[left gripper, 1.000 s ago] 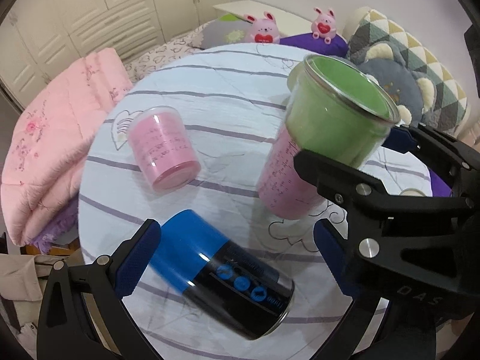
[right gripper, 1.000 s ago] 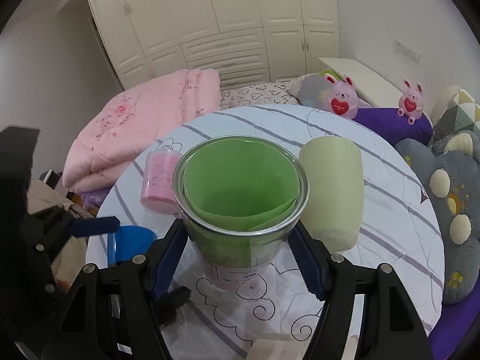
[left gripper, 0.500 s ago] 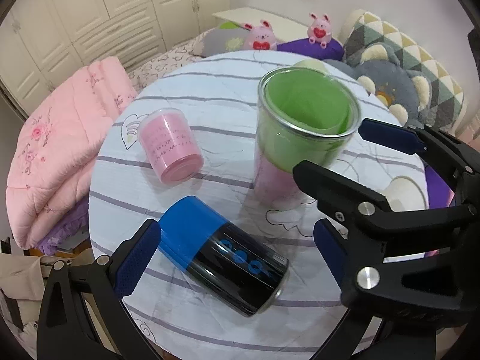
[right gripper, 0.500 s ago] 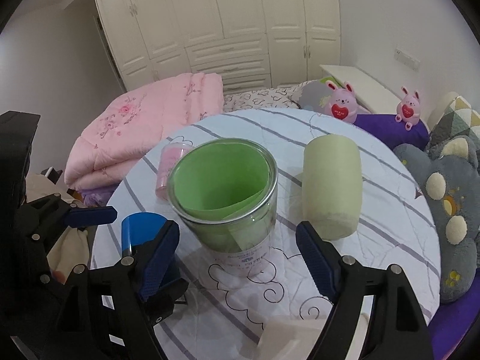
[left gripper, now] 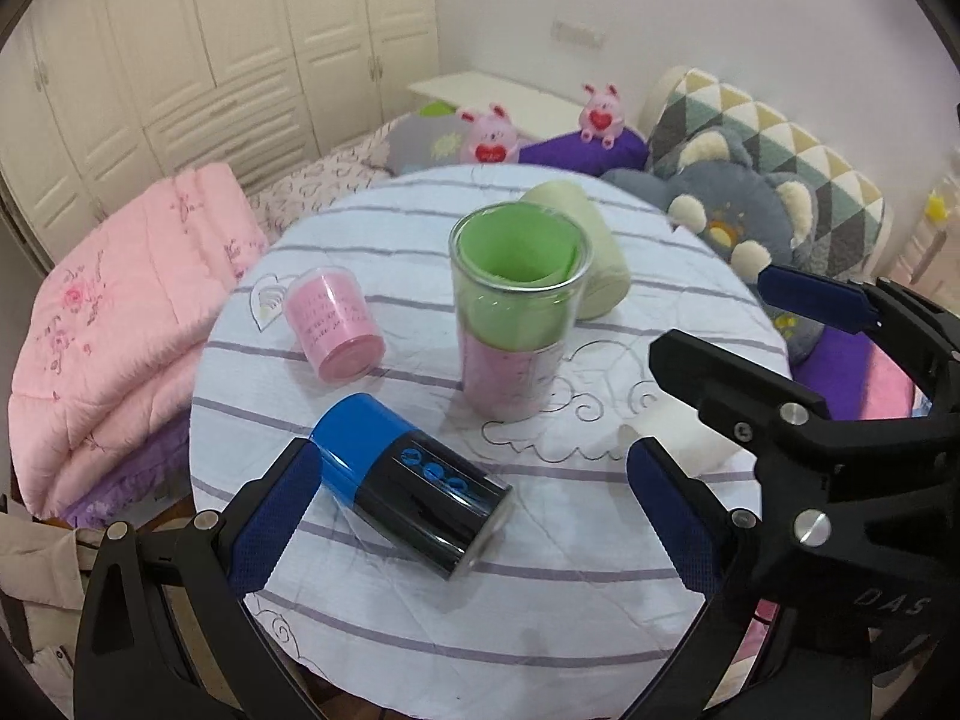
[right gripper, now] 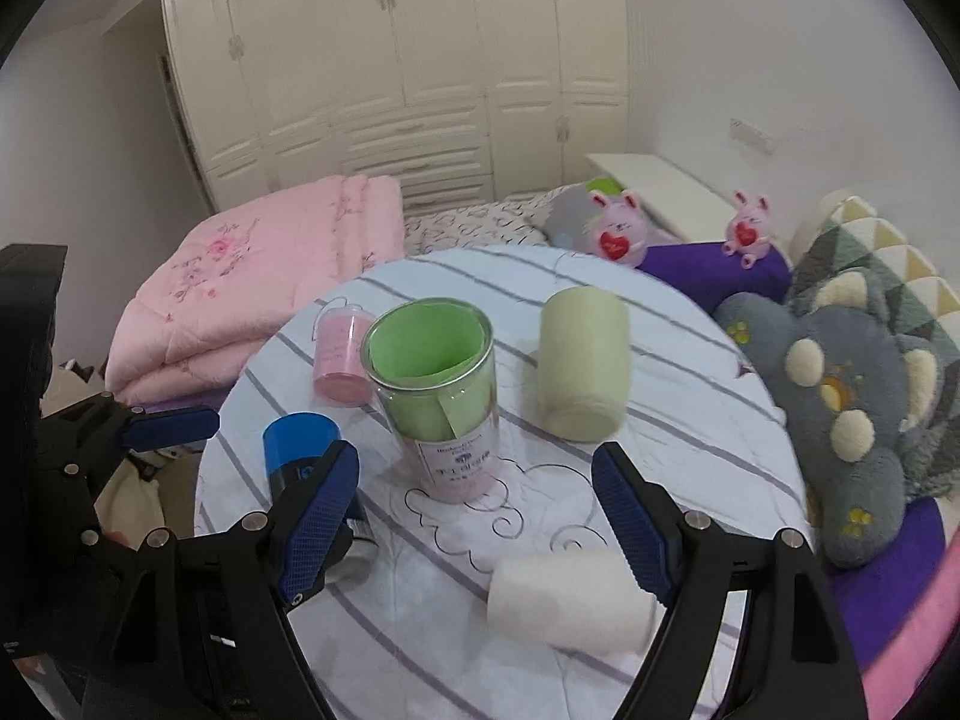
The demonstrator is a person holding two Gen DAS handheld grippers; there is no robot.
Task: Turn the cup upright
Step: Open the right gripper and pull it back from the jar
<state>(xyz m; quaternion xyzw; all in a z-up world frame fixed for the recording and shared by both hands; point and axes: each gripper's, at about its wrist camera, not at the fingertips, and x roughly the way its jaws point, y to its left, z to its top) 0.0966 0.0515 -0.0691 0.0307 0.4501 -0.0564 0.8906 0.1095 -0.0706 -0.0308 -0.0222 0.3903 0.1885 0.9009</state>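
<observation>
Clear plastic lined green and pink, the cup [right gripper: 437, 402] stands mouth-up near the middle of the striped surface [right gripper: 690, 396], free of any grip, so that one looks done. Your next candidate, by my read, is the blue and black cup [left gripper: 414, 489]: it lies on its side, long axis slanting from the blue end at the far left to the open rim at the near right. It sits right between your left gripper [left gripper: 474, 516] fingers, which are spread wide and hold nothing, the left pad just beside the blue end. Your right gripper [right gripper: 477, 531] is also spread and empty, facing the standing cup, with a white cup [right gripper: 570, 603] lying sideways just under its right finger. The left hand is nearer the blue one. The pink cup [left gripper: 333, 324] and the pale green cup [right gripper: 583, 363] also lie tipped, farther off.
</observation>
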